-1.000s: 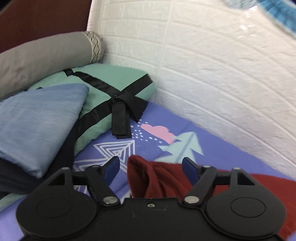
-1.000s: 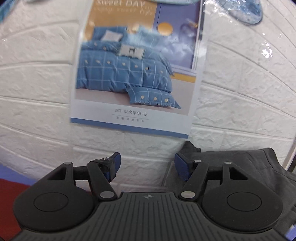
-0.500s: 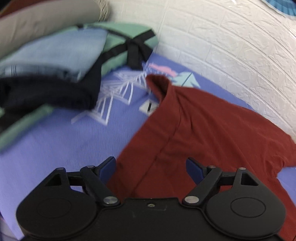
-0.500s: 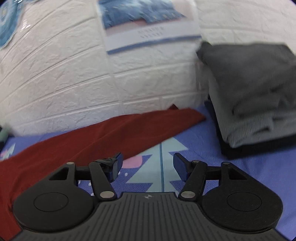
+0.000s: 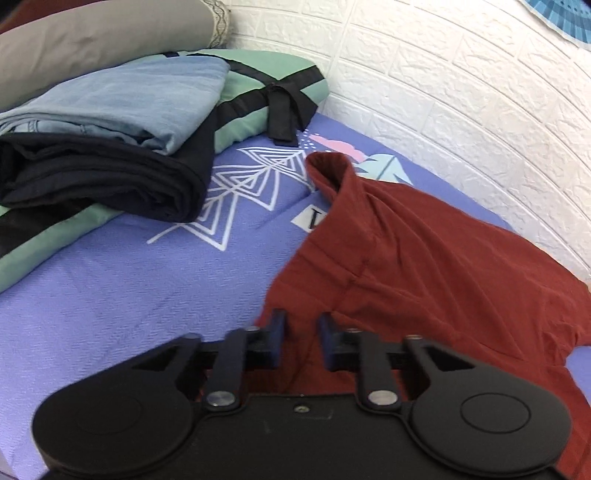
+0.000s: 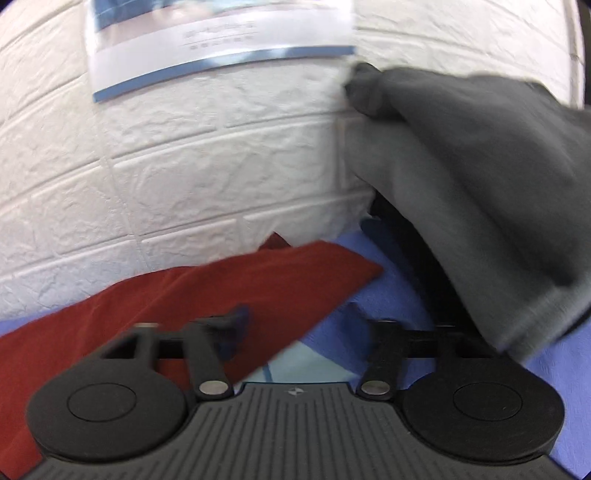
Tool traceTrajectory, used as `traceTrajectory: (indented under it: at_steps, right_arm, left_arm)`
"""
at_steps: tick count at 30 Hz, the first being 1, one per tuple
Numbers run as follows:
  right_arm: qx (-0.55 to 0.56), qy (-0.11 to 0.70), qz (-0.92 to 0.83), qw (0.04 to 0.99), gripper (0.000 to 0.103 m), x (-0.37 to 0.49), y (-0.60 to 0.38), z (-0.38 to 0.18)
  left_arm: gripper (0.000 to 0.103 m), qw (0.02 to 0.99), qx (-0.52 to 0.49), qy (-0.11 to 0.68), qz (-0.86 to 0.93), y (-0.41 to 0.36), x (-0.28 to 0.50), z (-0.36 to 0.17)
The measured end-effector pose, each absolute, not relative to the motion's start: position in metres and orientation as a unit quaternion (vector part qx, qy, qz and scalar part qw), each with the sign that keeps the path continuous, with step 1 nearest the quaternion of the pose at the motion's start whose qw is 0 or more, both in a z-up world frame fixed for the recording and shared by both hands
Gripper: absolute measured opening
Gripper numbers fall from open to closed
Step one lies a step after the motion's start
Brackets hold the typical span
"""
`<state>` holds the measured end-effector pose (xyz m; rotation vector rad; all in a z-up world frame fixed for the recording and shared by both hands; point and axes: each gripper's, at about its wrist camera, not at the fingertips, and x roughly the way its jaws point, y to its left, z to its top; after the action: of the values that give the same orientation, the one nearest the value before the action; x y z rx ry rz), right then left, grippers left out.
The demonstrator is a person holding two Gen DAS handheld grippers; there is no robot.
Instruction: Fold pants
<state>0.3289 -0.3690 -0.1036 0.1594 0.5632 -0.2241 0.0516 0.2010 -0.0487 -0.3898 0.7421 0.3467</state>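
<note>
Pants [image 5: 424, 258] on purple bedsheet [image 5: 129, 295] by white brick wall [image 5: 461, 92]; left claw [image 5: 302, 341] narrowed, right claw [image 6: 303, 328] released

Right-wrist view motion-blurred. Poster [image 6: 221, 33]: cut by the top edge, print unreadable. Grey folded garments [image 6: 480, 177]: cut by the right edge, smeared. Red pants [image 5: 424, 266]: near hem hidden behind the left claw [image 5: 301, 341] body. Right claw [image 6: 301, 332]: right fingertip lost in blur. Grey bolster [image 5: 92, 40]: cut at the left edge.
</note>
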Motion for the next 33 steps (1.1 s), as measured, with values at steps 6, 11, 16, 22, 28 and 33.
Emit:
traceTrajectory:
  at_steps: [6,11,16,22,28,33]
  right_arm:
    - [0.098,0.26,-0.151,0.949,0.0,0.322,-0.396,-0.101]
    - [0.062,0.248,-0.131,0.958,0.003,0.321,-0.389,-0.102]
    - [0.052,0.263,-0.103,0.958,0.021,0.313,-0.394,-0.1]
    - [0.031,0.261,-0.069,0.962,0.079,0.263,-0.383,-0.081]
    - [0.062,0.247,-0.004,0.967,0.093,0.166,-0.393,-0.052]
    - [0.087,0.26,0.024,0.961,0.095,0.078,-0.408,-0.047]
  left_arm:
    - [0.01,0.897,-0.206,0.351,0.175,0.204,0.051,-0.051]
    - [0.01,0.897,-0.204,0.352,0.172,0.205,0.051,-0.049]
    - [0.021,0.895,-0.222,0.345,0.173,0.209,0.046,-0.049]
    - [0.103,0.902,-0.202,0.329,0.196,0.204,0.03,-0.037]
    - [0.103,0.916,-0.195,0.3,0.18,0.199,-0.009,-0.012]
    - [0.103,0.917,-0.175,0.321,0.16,0.189,-0.035,-0.021]
